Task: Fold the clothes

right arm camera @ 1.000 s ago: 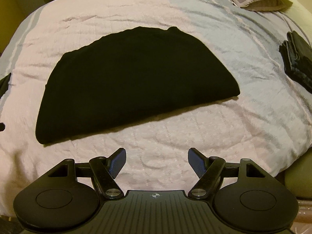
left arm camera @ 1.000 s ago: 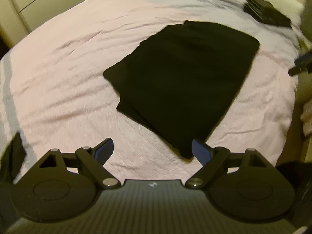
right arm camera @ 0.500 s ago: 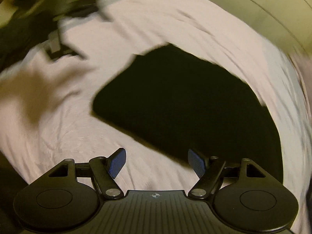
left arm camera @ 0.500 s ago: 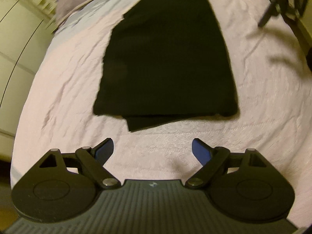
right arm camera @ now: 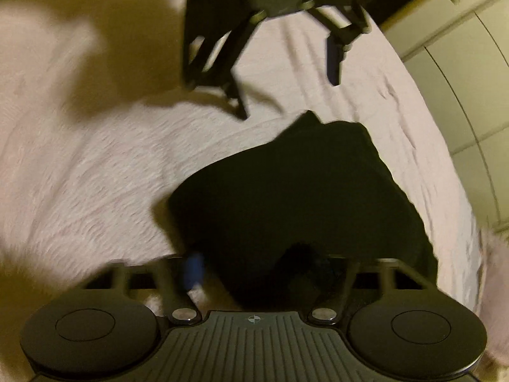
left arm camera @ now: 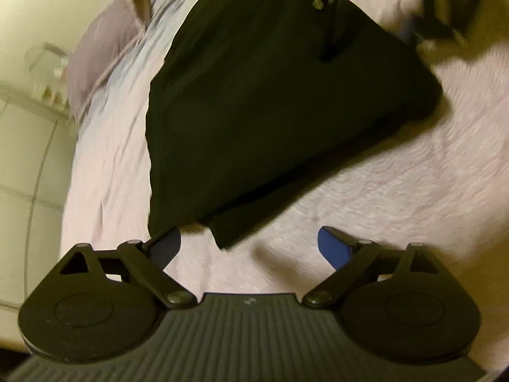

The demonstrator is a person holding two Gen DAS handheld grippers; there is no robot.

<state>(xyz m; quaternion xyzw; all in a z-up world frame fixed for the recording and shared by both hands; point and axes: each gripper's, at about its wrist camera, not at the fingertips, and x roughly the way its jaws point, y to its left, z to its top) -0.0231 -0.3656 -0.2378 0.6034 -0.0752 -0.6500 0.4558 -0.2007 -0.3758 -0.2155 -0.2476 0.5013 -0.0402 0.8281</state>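
A black folded garment (left arm camera: pixel 270 111) lies flat on the pink bedspread (left arm camera: pixel 397 191). My left gripper (left arm camera: pixel 249 243) hangs low at the garment's near end, its jaws opening wide. A loose corner of the cloth lies between the fingers, and the pads do not touch it. My right gripper (right arm camera: pixel 254 267) is at the opposite end of the garment (right arm camera: pixel 302 191), its jaws closing with the cloth's edge between them. Its blue pad (right arm camera: pixel 194 270) sits at the cloth's side; blur hides the other pad. Each view shows the other gripper across the garment: left (right arm camera: pixel 286 92), right (left arm camera: pixel 366 41).
A grey-pink pillow (left arm camera: pixel 101 41) lies at the head of the bed. Pale wardrobe doors (right arm camera: pixel 461 79) stand beside the bed. Large shadows of the grippers fall on the bedspread (right arm camera: pixel 111 63).
Both grippers have rolled and dropped towards the garment from opposite ends. The right fingers now straddle the cloth's edge. The left fingers reach the near corner.
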